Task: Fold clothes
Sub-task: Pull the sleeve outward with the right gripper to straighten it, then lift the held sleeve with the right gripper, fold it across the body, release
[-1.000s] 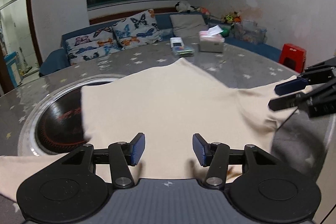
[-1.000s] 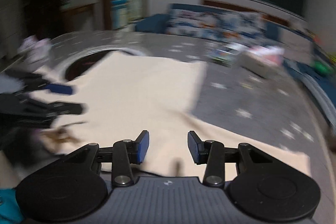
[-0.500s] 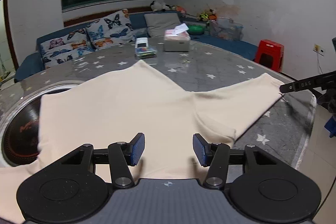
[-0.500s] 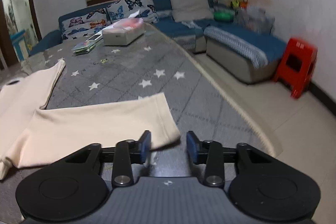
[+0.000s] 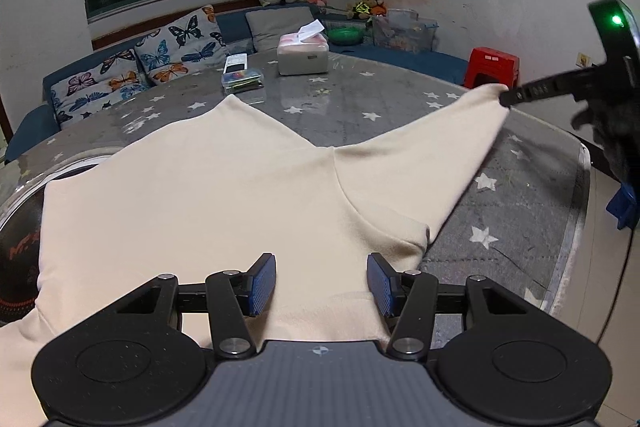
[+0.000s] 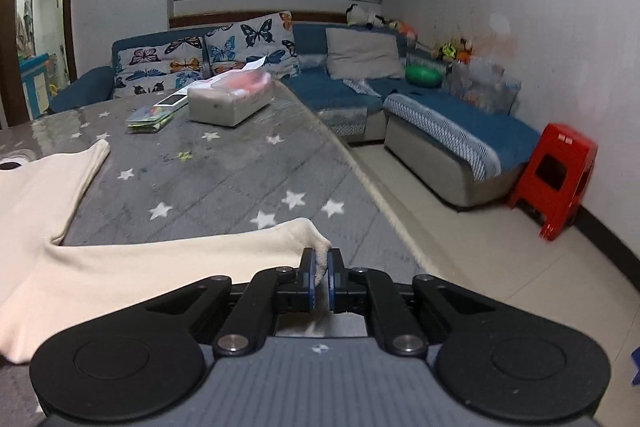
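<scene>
Cream garment [image 5: 224, 195] on grey, white-starred table cover [image 6: 224, 183]; beyond it – butterfly-print cushions [image 6: 208, 55], red stool [image 6: 556, 179].

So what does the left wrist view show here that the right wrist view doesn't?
Only the left wrist view: the open left claw above the cream shirt's body, and the dark round inset in the table. Only the right wrist view: the right claw shut on the sleeve end, seen close, plus a doorway. Both: the shirt, star-patterned table, tissue box, red stool.
</scene>
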A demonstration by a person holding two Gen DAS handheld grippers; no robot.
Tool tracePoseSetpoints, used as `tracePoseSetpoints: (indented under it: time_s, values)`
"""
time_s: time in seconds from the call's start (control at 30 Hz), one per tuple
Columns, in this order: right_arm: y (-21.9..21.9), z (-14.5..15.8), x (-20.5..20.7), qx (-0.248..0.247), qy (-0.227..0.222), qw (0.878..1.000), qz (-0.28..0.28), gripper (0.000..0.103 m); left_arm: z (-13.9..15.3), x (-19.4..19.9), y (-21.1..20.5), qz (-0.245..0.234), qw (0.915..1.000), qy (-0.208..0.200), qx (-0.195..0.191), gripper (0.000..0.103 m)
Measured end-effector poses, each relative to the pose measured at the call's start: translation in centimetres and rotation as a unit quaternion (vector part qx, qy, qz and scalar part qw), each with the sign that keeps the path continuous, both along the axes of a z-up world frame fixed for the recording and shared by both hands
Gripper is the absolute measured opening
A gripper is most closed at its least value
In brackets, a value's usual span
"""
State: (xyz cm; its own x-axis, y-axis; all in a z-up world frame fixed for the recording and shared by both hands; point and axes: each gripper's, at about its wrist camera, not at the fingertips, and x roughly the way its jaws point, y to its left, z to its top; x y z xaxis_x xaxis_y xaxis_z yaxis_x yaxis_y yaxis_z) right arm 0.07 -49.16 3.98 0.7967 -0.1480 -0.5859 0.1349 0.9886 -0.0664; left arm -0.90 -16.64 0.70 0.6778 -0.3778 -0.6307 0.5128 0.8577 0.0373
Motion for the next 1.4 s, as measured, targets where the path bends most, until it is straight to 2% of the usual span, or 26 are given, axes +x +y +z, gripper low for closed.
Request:
tracePoseSetpoints:
  time_s: [0.2,0.3,0.4,0.5,0.77,0.9,0.93,1.0,1.2,1.4]
  values:
    - [-0.3,-2.1,1.4,0.003,0.033,0.999,-0.006,0.007,0.1,0.0,0.1,-0.001,1.0,0.001,0.0,0.054]
    - [-0.5,-1.7,0.8,0.012,0.025,1.0,-0.011,0.017,0.5,0.0,0.1,0.0,1.0,0.0,-0.002,0.054]
    - [-0.5,-1.1,0.1,0.011,0.02,1.0,-0.012,0.018,1.1,-0.1,0.1,-0.001,0.9999,-0.008,-0.011,0.054]
    - [-0.7,-1.0,-0.2,0.031,0.019,0.999,-0.017,0.02,1.4,0.0,0.1,0.001,0.9998,-0.011,-0.017,0.054]
    - [-1.0,-1.9,0.0,0.055,0.028,0.998,-0.023,0.022,1.4,-0.2,0.4,0.011,0.9997,-0.01,-0.018,0.054]
    - [-1.6,-2.2,0.3,0.09,0.019,0.995,-0.029,0.02,1.4,-0.1,0.2,0.013,0.9997,-0.009,-0.021,0.054]
    - [-1.7,-2.2,0.3,0.097,0.016,0.995,-0.03,0.017,1.4,-0.1,0.1,0.011,0.9997,-0.01,-0.021,0.054]
    - [-1.9,-2.2,0.3,0.109,0.011,0.993,-0.031,0.007,1.4,-0.1,-0.1,0.009,0.9996,-0.01,-0.023,0.054]
    - [-1.9,-1.2,-0.2,0.122,-0.016,0.992,-0.029,0.004,1.0,0.0,-0.8,0.004,0.9998,-0.008,-0.019,0.054]
    - [-1.2,2.3,-1.2,0.127,-0.055,0.99,0.0,0.004,0.6,0.0,-1.3,-0.002,0.9999,-0.004,-0.016,0.054]
